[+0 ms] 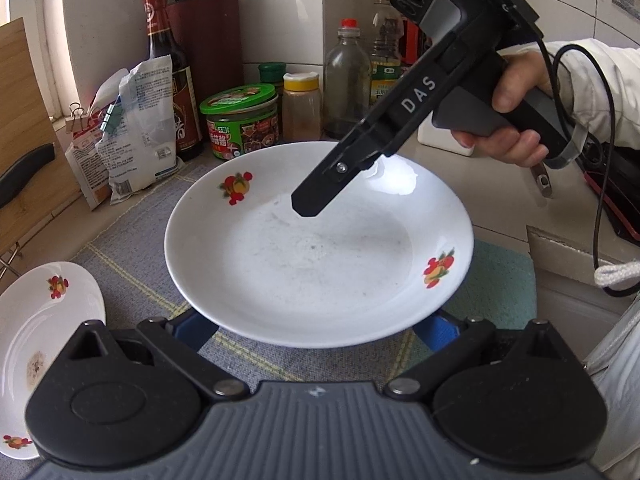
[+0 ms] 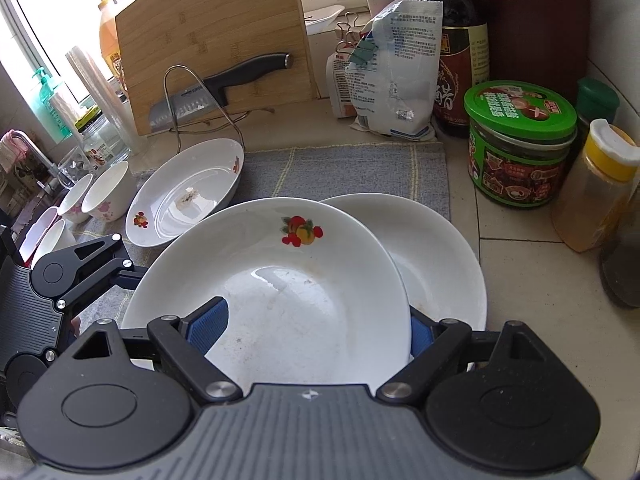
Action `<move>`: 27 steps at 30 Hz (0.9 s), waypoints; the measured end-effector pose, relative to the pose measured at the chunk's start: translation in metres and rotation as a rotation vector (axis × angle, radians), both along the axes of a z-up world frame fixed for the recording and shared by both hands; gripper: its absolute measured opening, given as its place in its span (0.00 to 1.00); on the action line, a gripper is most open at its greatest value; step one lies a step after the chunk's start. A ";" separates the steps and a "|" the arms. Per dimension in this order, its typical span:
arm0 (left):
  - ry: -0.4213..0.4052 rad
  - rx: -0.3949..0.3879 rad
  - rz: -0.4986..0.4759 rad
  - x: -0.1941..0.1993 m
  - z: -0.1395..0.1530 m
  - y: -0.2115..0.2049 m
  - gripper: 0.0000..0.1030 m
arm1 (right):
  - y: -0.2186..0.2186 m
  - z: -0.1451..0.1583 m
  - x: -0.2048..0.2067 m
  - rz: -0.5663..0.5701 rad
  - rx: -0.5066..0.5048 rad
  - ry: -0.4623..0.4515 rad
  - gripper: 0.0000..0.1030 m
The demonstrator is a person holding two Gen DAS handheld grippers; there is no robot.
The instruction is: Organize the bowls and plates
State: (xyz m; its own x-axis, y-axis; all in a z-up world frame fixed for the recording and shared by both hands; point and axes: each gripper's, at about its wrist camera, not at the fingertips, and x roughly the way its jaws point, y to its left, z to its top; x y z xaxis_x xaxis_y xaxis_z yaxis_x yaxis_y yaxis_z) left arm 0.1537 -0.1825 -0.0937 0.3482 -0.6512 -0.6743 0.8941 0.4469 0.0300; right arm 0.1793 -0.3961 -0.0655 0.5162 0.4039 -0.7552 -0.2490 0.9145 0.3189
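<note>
A white deep plate with fruit prints fills the left wrist view; it also shows in the right wrist view, held tilted above a second white plate on the grey mat. My left gripper has blue pads under the plate's near rim, wide apart. My right gripper straddles the plate's rim, one blue pad inside the plate and one outside it; it appears in the left wrist view at the far rim. A third plate with residue lies at left, with several small bowls beyond.
A green-lidded jar, soy sauce bottle, spice bottles and clipped bags line the back wall. A bamboo cutting board with a knife stands at the back left. The grey mat covers the counter.
</note>
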 end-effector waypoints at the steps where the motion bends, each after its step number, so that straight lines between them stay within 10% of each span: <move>1: -0.001 0.000 -0.001 0.000 0.000 -0.001 0.98 | -0.001 0.000 0.000 -0.002 -0.001 0.000 0.90; 27: 0.030 0.027 -0.003 0.022 -0.007 -0.016 0.98 | -0.017 -0.016 0.016 -0.030 0.014 0.022 0.90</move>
State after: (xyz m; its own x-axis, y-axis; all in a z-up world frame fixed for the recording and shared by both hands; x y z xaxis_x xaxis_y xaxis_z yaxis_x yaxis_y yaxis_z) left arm 0.1752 -0.1988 -0.1005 0.3262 -0.6338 -0.7014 0.8959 0.4440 0.0154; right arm 0.1950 -0.4129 -0.0819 0.5113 0.3990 -0.7612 -0.2146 0.9169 0.3365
